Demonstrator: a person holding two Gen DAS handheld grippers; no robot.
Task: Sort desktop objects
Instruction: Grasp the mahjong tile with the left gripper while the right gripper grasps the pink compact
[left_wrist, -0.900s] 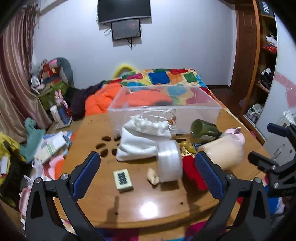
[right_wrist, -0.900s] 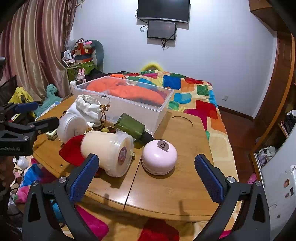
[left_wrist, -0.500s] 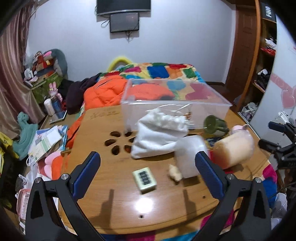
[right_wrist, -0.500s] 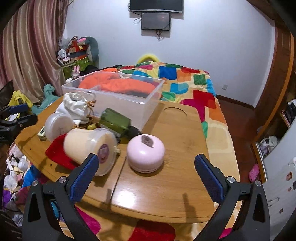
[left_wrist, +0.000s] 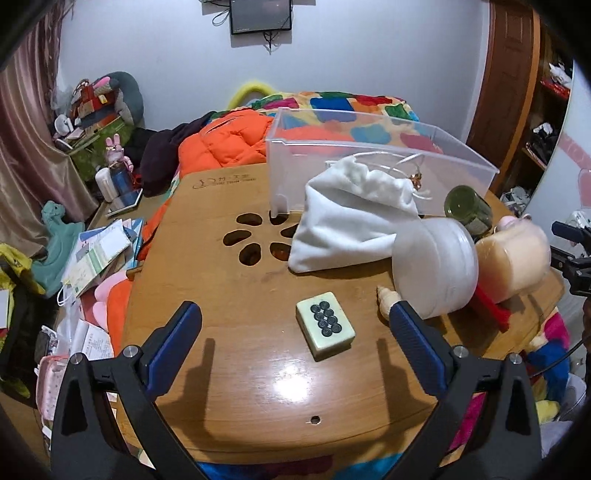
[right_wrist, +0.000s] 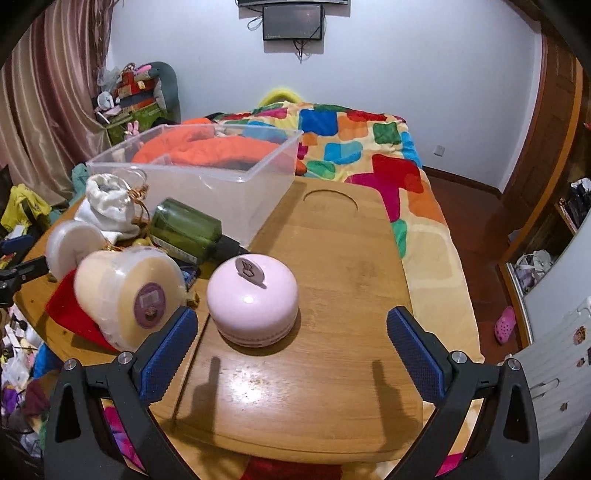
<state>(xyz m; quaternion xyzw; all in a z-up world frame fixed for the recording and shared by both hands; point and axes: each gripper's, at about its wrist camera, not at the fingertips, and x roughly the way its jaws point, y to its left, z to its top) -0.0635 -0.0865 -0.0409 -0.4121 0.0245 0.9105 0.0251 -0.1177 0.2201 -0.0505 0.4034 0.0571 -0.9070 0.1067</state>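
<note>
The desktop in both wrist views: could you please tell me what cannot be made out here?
- Red cloth: mostly hidden beneath the cream tub, both views.
- Green bottle: its cap end is hidden behind the pink round case, right view.
- Small beige object: partly hidden by the left claw, unidentifiable.
- White pouch: contents not visible.

A pale wall (right_wrist: 388, 74) carries a dark mounted screen (right_wrist: 293, 22), with a bed (right_wrist: 354, 136) under a bright patchwork quilt below it. Pinkish curtains (right_wrist: 48, 107) hang at the left and a wooden door (right_wrist: 550, 122) stands at the right. Lamp glare shines on the wooden surface (right_wrist: 332, 369).
</note>
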